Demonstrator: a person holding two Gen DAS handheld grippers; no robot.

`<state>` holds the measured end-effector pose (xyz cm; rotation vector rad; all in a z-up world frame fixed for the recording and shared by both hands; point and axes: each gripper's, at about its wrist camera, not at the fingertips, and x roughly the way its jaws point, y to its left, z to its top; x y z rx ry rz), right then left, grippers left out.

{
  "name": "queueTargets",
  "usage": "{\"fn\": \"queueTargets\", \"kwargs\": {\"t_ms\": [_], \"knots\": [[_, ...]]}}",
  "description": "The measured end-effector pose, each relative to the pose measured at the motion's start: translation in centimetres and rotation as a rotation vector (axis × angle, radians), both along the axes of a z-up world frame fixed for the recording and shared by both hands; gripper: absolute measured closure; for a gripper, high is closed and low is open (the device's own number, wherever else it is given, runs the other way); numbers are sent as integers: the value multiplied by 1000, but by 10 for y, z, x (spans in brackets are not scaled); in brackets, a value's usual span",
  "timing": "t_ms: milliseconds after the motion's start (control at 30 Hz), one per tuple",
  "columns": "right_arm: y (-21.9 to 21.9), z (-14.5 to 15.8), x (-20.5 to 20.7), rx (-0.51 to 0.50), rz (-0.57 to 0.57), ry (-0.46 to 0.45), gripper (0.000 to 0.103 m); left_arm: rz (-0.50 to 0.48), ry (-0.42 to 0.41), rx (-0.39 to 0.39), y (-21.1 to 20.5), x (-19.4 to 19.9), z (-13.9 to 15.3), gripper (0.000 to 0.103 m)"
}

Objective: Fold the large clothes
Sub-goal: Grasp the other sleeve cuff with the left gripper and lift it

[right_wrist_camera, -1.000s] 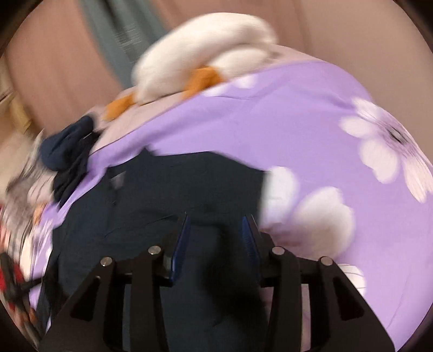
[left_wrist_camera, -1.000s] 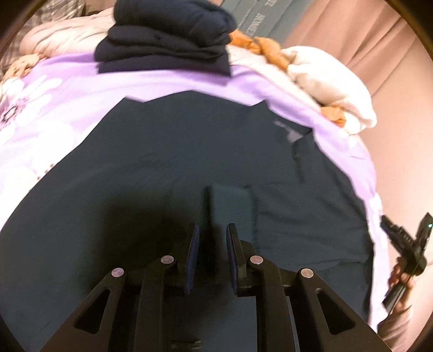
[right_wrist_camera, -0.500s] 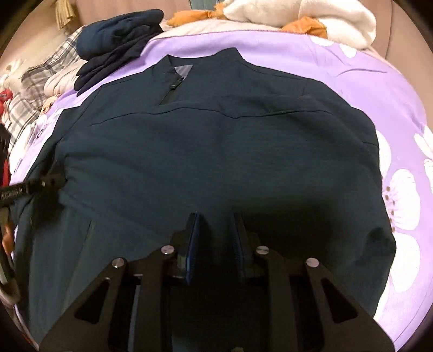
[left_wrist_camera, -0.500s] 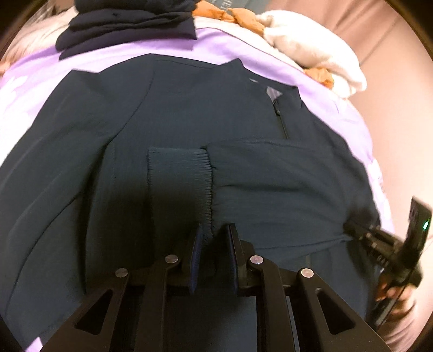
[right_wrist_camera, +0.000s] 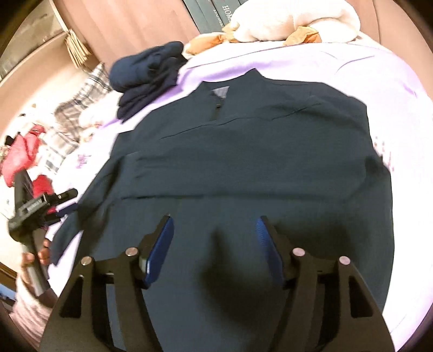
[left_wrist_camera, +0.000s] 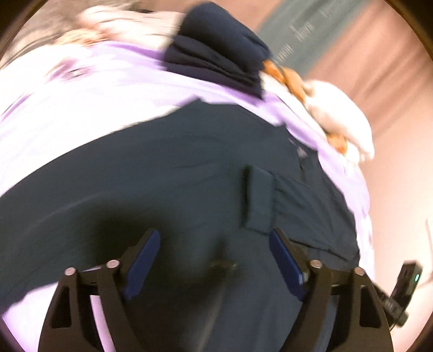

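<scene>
A dark teal jacket (right_wrist_camera: 243, 162) lies flat on a lilac flowered bedspread (right_wrist_camera: 311, 62), collar and zip toward the far side. One sleeve is folded across its front, its ribbed cuff (left_wrist_camera: 258, 197) lying on the body. My left gripper (left_wrist_camera: 215, 257) hovers over the jacket (left_wrist_camera: 162, 176), jaws opening wide, nothing between them. My right gripper (right_wrist_camera: 213, 241) is above the jacket's lower half, jaws also opening, with no cloth pinched. The left gripper (right_wrist_camera: 35, 208) and the hand holding it show at the left edge of the right wrist view.
A folded navy pile (right_wrist_camera: 146, 73) sits beyond the collar. White and orange bedding (right_wrist_camera: 284, 24) lies at the headboard. Plaid and red clothes (right_wrist_camera: 24, 159) lie at the far left. The other gripper's body (left_wrist_camera: 403, 287) shows at the right edge.
Both grippers were shut on the jacket's cloth half a second ago; now both stand open and have let go. The left wrist view has swung sideways and is blurred.
</scene>
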<state>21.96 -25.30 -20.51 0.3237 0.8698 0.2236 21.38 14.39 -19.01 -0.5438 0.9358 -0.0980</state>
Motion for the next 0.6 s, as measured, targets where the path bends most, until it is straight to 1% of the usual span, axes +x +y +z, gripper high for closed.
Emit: {"fn": "queueTargets", "kwargs": {"t_ms": [33,67,100,233,333,400,433,467,500,567,600], "knots": [[3,1,-9,18,2,-4,29,31,-5,-20,15,-13,0,19],[5,0,-17,35,2,-10,27,73,-9,-42,35,-31,0,19],[7,1,-25,46,1,-14,25,104,-8,-49,47,-41,-1,19],[20,-6,-56,101,9,8,25,220,-3,-102,99,-92,-4,19],[30,-8,-71,119,18,18,24,299,-13,-183,134,-130,-5,19],[40,-11,-79,137,25,24,22,356,-25,-238,151,-148,-10,14],[45,-13,-84,159,31,26,20,400,-30,-263,161,-158,-14,8],[48,-14,-87,183,35,29,19,440,-31,-291,171,-168,-20,5],[51,-16,-90,205,37,35,19,465,-27,-315,179,-173,-24,5],[60,-20,-93,241,48,59,19,494,-17,-385,193,-182,-38,5],[63,-21,-94,246,51,65,19,506,-12,-400,195,-184,-41,5]]}}
